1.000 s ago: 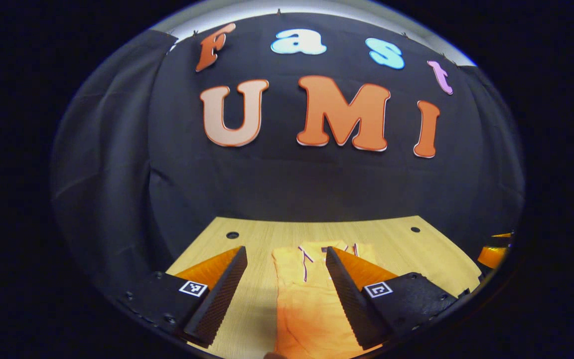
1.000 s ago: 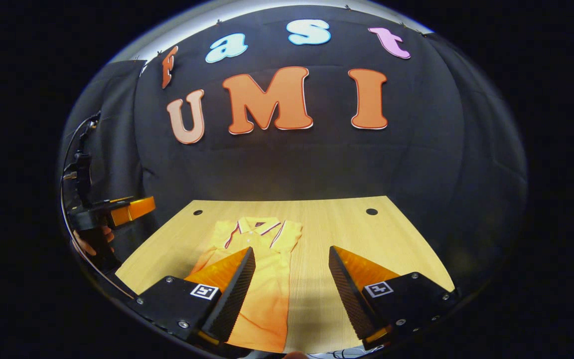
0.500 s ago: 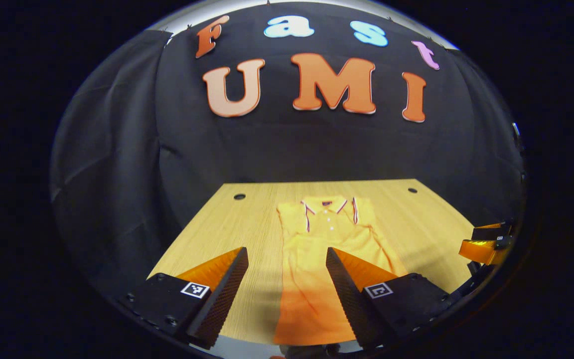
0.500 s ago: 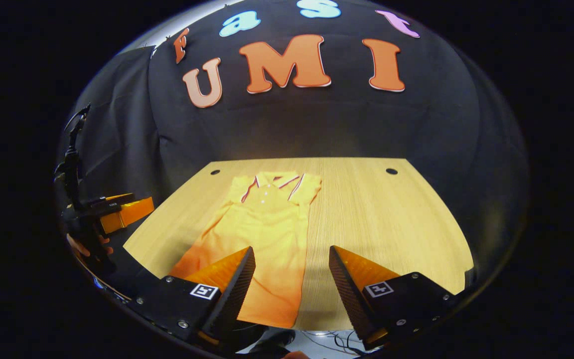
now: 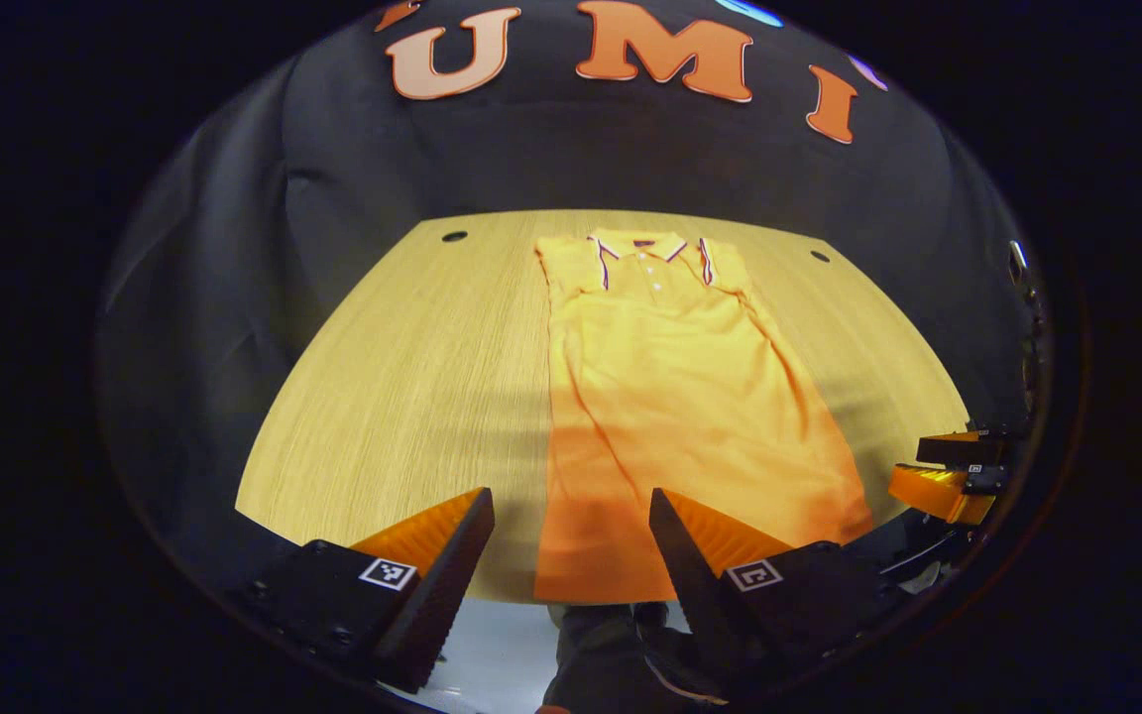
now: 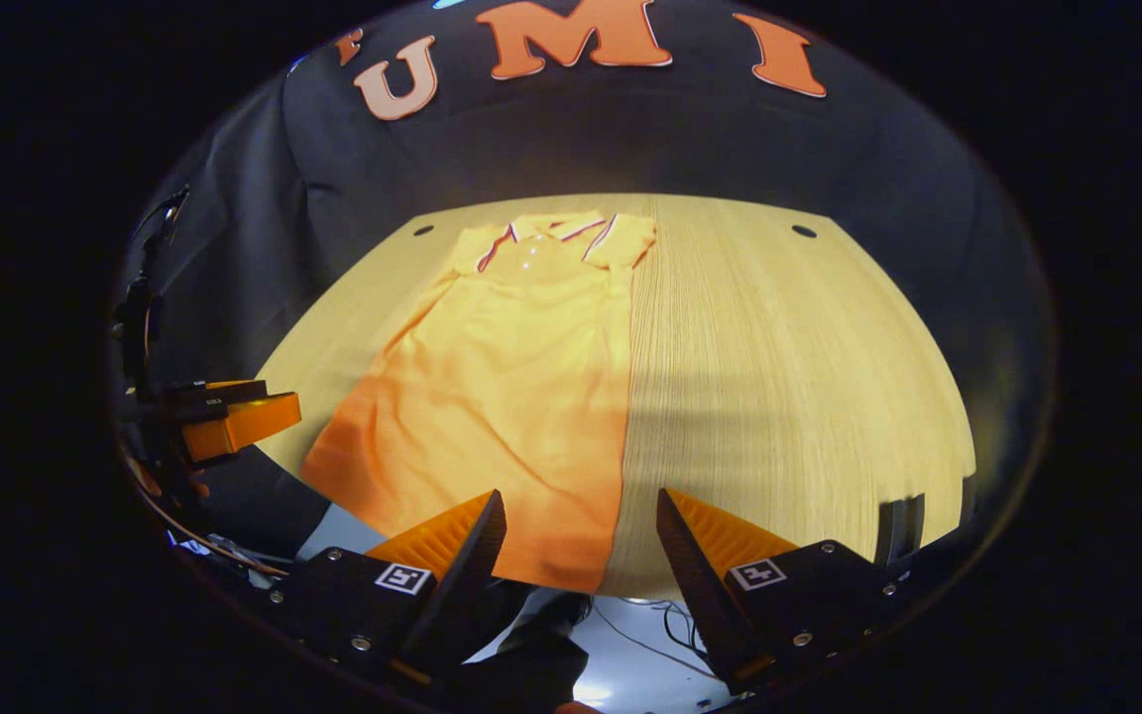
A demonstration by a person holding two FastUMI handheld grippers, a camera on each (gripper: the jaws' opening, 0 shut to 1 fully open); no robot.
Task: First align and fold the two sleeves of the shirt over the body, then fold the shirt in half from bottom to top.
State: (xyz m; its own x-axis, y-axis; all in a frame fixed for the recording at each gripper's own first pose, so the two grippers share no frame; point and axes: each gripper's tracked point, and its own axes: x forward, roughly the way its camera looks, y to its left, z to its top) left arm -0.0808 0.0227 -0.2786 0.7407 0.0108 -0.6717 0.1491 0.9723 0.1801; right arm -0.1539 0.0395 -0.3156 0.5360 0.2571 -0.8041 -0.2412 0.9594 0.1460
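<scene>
- Left gripper (image 5: 571,555): jaws spread wide, holding nothing, hanging above the near hem of the shirt (image 5: 670,397) without touching it.
- Right gripper (image 6: 581,555): also spread and empty, over the shirt's near hem at its right corner (it also appears far off in the left gripper view (image 5: 948,476)).
- Shirt: flat on the table (image 5: 412,377), collar at the far edge, sleeves already folded over the body, hem at the near edge.
</scene>
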